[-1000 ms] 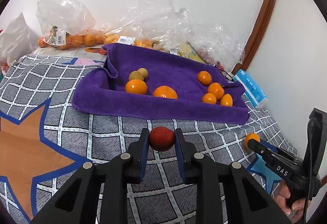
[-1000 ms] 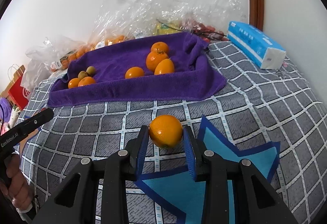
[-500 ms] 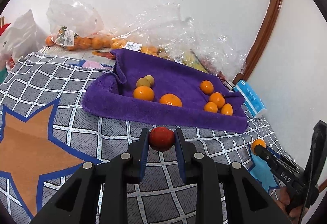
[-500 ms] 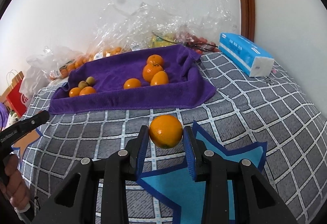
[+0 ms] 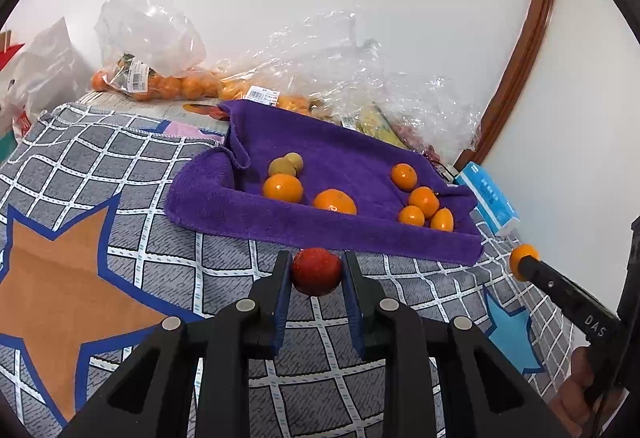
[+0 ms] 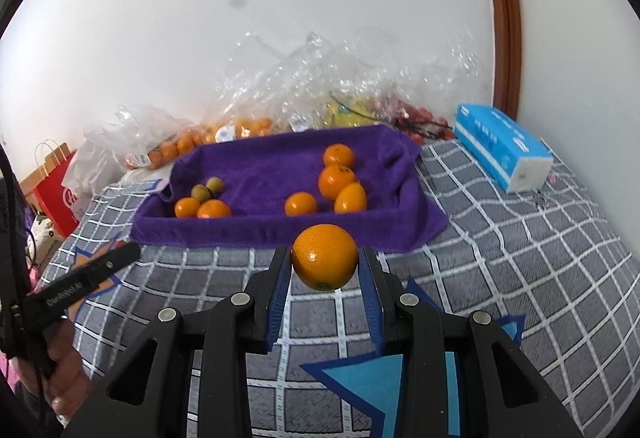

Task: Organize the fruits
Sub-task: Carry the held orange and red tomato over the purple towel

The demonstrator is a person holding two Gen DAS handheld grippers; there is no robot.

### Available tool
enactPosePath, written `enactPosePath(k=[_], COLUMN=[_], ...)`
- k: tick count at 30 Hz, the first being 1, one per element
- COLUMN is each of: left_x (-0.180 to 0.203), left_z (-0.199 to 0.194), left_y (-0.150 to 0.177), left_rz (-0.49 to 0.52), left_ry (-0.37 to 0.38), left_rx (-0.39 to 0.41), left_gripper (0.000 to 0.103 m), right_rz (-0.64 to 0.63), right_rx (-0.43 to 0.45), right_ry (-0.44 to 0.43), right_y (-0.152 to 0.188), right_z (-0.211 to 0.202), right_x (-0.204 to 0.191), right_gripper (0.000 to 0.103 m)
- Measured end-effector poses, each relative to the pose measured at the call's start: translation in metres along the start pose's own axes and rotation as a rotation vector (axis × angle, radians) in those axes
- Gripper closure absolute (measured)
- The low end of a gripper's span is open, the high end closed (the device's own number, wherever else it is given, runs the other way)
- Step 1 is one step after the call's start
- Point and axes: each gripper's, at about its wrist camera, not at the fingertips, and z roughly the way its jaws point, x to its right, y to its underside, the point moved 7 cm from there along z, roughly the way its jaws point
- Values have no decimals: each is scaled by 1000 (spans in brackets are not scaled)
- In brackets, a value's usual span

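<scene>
In the left wrist view, the left gripper is squeezing a small round red fruit between its two black fingers with blue pads. A second ago the soft purple towel tray sat higher and farther off; now it is looking closer and lower, so the red fruit is hanging in the air just in front of the tray's near edge. That means it is nearly ready to go in. Inside the tray, smooth shiny oranges and two small dull green-brown fruits are lying in little groups. Crinkly clear plastic bags are piled behind.

In the right wrist view, the right gripper is holding a big round orange with bumpy skin. It has been going up off the grey checked blanket, and is now floating before the tray's front wall. A blue paper tissue pack is lying to the right.
</scene>
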Motion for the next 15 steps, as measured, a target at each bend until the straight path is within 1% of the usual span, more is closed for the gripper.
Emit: enactPosePath(k=[3,9,12,14,15], left_x=[-2,-2,-7,-11,-12], left_z=[-3,-4,-5,-4,-3], left_y=[-2,-4,-7,-10,-11], left_rz=[-19,-21,-45,-72,-75], left_ry=[18,14,12,20,12], left_rx=[11,17,29,21,16], left_gripper=[79,79,79,79,79], right_rz=[-21,-30,-31,-40,-45], right_rx=[19,32,38,44,49], right_ry=[10,4,2,-3,-5], right_y=[-6,-15,-21,-25,-28], right_z=[-5,-12,-15,-18,-19], right_x=[-4,-10,-12,-13,-14], right_gripper=[69,69,69,69,69])
